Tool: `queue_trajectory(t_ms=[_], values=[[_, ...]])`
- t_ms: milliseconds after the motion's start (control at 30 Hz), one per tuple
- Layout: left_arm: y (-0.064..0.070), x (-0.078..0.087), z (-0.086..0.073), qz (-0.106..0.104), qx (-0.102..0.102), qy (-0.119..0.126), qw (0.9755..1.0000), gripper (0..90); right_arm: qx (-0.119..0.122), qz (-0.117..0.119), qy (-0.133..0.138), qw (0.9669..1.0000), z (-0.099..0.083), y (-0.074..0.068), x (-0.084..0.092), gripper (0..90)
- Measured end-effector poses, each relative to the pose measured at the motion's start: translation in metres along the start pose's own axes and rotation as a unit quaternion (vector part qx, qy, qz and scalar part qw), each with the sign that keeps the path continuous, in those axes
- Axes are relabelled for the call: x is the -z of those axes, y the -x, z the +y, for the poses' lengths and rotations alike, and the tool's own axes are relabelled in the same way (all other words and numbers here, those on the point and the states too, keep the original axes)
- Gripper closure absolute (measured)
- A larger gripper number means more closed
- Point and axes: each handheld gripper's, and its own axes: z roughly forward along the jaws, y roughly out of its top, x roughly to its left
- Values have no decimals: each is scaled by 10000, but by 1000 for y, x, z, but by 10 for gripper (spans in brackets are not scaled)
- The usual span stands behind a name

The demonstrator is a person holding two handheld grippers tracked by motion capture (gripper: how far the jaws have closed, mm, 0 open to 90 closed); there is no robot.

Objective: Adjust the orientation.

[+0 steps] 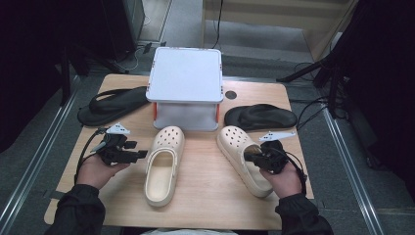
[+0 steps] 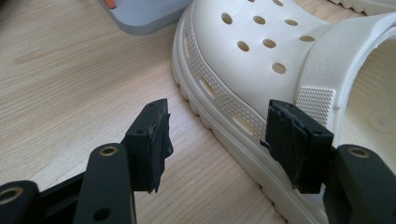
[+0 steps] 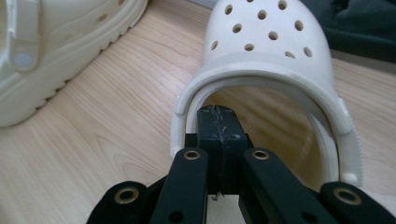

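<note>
Jaws of right gripper [image 3: 218, 122] pressed together, inside right clog [image 3: 275, 60].

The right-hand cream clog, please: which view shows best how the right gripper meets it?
The right gripper view: the right gripper, jaws shut, reaches into the right clog under its heel strap. The high view places both near the table edge, detail too small. The left gripper view barely catches its sole.

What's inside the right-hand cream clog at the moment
The right gripper reaches into the right clog through its heel opening, jaws shut together, with nothing visibly between them. Bare cream footbed shows around them. The toe end under the perforated top is covered, so that part cannot be seen.
</note>
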Motion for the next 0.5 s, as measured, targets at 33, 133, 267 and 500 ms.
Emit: queue_trajectory(t_ms=[33,133,267,500], values=[[1,0,0,-5,1,-1,10000,404,-67,77,17,9999,0,-1,-1,900],[1,0,0,-4,15,0,10000,403,55,11,39,10000,1,-1,-1,887],[1,1,0,-1,12,-4,10000,403,77,8,222,9997,0,3,9,870],[0,1,0,11,11,9,10000,403,230,-325,675,9969,1,9,33,778]])
